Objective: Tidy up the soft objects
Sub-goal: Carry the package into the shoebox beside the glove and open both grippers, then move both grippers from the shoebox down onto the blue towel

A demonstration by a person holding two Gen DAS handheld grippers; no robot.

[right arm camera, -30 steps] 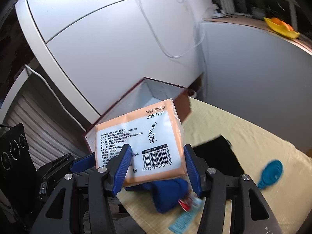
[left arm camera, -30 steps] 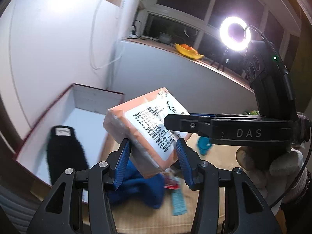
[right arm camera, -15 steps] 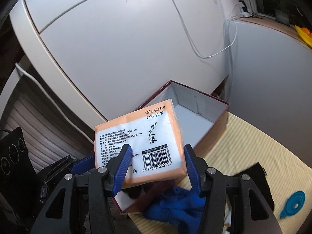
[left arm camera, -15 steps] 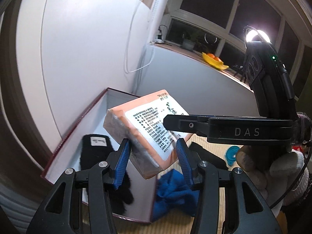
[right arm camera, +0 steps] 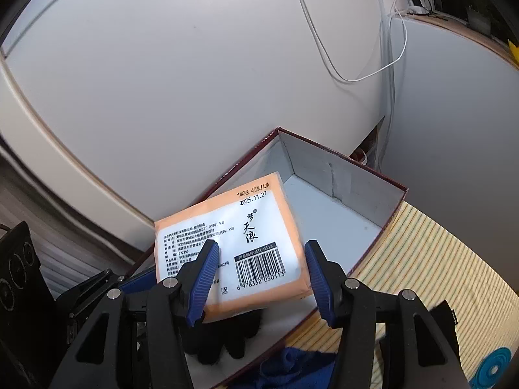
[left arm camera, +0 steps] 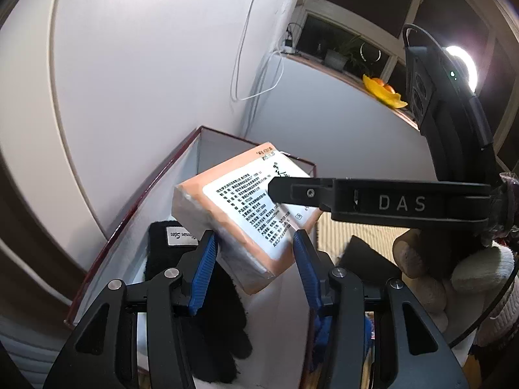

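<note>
Left wrist view, left to right. Open box (left arm camera: 136, 207) with dark red rim and white inside fills the lower left, set against a white wall panel. Black glove (left arm camera: 181, 259) with a white label lies on the box floor, partly hidden behind the near fingers. Centre: orange tissue pack (left arm camera: 240, 214), white printed label up, tilted, held above the box. Left gripper (left arm camera: 253, 267) has its blue-padded fingers on either side of the pack's near corner; the left pad touches the pack's side, the right pad sits at its edge, so the grip looks closed on the pack, jaws part open to its width. From the right of the frame the right gripper comes across, one black finger lying over the label. Gloved hand (left arm camera: 454, 265) at lower right. Yellow dish (left arm camera: 382, 92) on the sill, upper right.

Right wrist view, left to right. Left gripper's body at lower left, under the pack. Tissue pack (right arm camera: 227, 243) in centre, barcode facing the camera, over the near end of the box (right arm camera: 340, 175). Right gripper (right arm camera: 259, 274) clamps the pack across its width, both blue pads pressed on its sides. Blue cloth (right arm camera: 292, 369) at bottom centre, outside the box on the striped mat (right arm camera: 438, 259). Teal round item (right arm camera: 493, 368) at lower right corner.
</note>
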